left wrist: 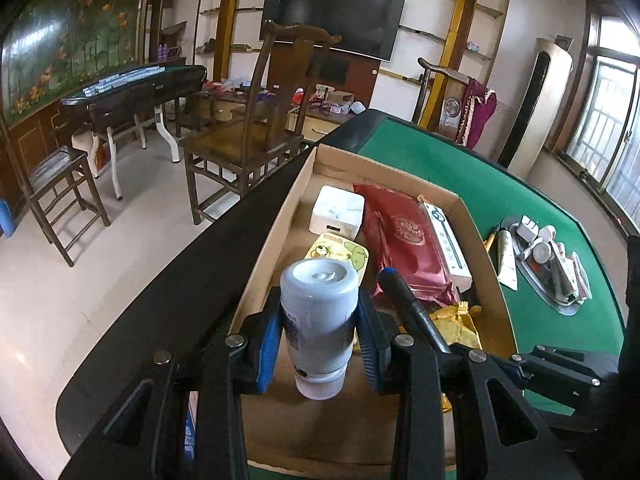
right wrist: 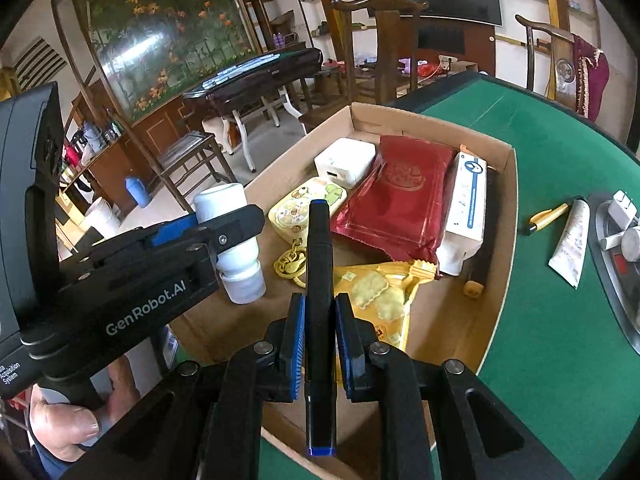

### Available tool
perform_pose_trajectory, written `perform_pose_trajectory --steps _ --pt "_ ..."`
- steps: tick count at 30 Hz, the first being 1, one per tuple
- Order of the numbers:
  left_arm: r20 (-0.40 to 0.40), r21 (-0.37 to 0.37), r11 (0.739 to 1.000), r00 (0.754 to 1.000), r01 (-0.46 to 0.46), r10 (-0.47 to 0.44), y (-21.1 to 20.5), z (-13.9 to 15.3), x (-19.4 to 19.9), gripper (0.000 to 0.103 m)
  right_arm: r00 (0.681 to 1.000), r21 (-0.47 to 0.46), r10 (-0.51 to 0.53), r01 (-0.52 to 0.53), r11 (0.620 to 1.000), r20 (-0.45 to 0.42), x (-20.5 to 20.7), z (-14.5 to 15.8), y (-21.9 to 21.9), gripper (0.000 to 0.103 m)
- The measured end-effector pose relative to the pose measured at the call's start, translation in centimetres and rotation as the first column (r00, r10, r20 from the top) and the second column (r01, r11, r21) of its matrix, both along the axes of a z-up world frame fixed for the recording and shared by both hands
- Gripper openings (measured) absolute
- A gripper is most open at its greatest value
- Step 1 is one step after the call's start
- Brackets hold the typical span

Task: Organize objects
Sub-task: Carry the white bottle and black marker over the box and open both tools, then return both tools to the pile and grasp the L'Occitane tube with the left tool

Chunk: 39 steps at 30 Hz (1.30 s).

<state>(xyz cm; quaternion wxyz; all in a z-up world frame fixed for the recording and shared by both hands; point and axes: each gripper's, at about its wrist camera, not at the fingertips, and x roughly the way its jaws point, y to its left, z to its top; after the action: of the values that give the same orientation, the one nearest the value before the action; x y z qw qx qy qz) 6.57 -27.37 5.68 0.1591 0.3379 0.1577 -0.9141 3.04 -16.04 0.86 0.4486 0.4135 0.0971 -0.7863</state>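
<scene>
Gripping a white plastic bottle (left wrist: 319, 322) crosswise, the left gripper (left wrist: 319, 340) holds it over the near end of the cardboard box (left wrist: 298, 184), low centre of the left wrist view. Its blue ribbed pads press the smooth cylinder at mid-body, probably so it cannot roll. The right gripper (right wrist: 320, 344) is clenched on a slim black marker (right wrist: 319, 280) with blue end caps, held lengthwise and pointing into the box. Both seem poised for deposit. Already inside: white charger block (right wrist: 346, 162), glossy red foil pouch (right wrist: 400, 200), crinkled yellow snack bag (right wrist: 380, 296). The box sits on green felt table (right wrist: 560, 320).
</scene>
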Motion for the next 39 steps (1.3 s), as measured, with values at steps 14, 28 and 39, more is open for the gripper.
perform_pose_trajectory --steps 14,28,39 --pt "0.016 0.005 1.0 1.0 0.02 -0.02 -0.3 0.0 -0.2 0.034 1.0 0.008 0.023 -0.023 1.0 0.007 0.4 -0.3 -2.0 0.018" --pt "0.11 0.025 0.998 0.992 0.058 -0.061 -1.2 -0.1 -3.5 0.045 0.999 -0.039 0.003 -0.005 0.999 -0.049 0.9 1.5 0.9 0.026" --pt "0.062 -0.008 0.99 0.988 0.144 -0.143 3.6 2.8 -3.3 0.053 0.989 -0.143 -0.145 0.143 0.979 0.002 -2.5 3.6 10.5 0.03"
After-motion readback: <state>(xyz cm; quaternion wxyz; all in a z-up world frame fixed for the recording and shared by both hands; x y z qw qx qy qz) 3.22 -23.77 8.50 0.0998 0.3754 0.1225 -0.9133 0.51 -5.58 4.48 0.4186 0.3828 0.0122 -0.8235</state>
